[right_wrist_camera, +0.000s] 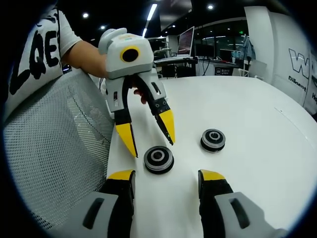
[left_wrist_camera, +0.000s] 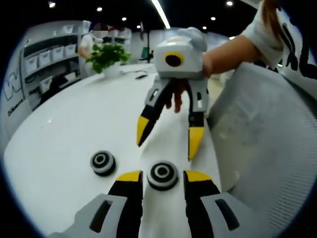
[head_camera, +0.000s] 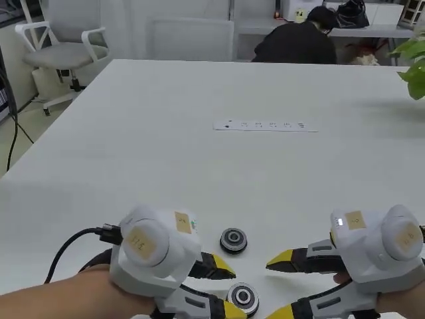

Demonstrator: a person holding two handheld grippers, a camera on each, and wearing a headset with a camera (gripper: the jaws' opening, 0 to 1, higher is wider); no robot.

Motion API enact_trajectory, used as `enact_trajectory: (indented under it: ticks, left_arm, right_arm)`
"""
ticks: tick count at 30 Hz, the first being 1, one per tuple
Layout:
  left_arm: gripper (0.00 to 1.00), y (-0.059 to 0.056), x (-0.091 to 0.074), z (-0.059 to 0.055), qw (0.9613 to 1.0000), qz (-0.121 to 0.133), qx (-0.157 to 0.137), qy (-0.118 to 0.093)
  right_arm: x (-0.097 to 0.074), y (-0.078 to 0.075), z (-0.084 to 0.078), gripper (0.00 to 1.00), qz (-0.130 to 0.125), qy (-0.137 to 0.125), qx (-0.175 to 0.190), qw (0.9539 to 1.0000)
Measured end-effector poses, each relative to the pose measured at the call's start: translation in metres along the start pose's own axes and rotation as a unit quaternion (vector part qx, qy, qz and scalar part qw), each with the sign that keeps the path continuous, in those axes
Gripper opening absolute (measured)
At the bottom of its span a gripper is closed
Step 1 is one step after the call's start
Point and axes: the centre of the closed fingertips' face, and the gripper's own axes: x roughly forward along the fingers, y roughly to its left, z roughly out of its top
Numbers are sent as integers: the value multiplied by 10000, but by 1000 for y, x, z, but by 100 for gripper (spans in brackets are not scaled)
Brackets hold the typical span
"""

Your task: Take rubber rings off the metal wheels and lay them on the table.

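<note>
Two metal wheels with dark rubber rings lie flat near the white table's front edge. The near wheel [head_camera: 242, 297] [left_wrist_camera: 162, 174] [right_wrist_camera: 158, 159] sits between the yellow tips of my open left gripper [head_camera: 232, 289] [left_wrist_camera: 163, 176], not clamped. My right gripper [head_camera: 279, 287] [right_wrist_camera: 166, 174] faces it from the other side, open, with its tips just short of that wheel. The far wheel [head_camera: 233, 240] [left_wrist_camera: 103, 162] [right_wrist_camera: 213, 140] lies apart, untouched. Each gripper shows in the other's view, left gripper [right_wrist_camera: 148, 139] and right gripper [left_wrist_camera: 169, 138], both with jaws spread.
A white power strip [head_camera: 265, 125] lies mid-table. A mesh chair seat [right_wrist_camera: 54, 148] is close to the table's near edge. An office chair [head_camera: 63, 53] stands far left, a person in black [head_camera: 299, 40] sits beyond the far edge, and a plant [head_camera: 415, 66] is far right.
</note>
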Motion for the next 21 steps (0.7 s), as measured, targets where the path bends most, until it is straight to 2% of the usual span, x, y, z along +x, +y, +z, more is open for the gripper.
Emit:
enact_trajectory:
  ticks: [9, 21]
  left_arm:
    - [28, 0, 4, -1, 10000, -9, -17, 43]
    - [18, -2, 7, -2, 9998, 19, 161, 109]
  right_arm:
    - [0, 1, 0, 49, 11, -18, 8, 10000]
    - [1, 2, 1, 48, 30, -29, -12, 10000]
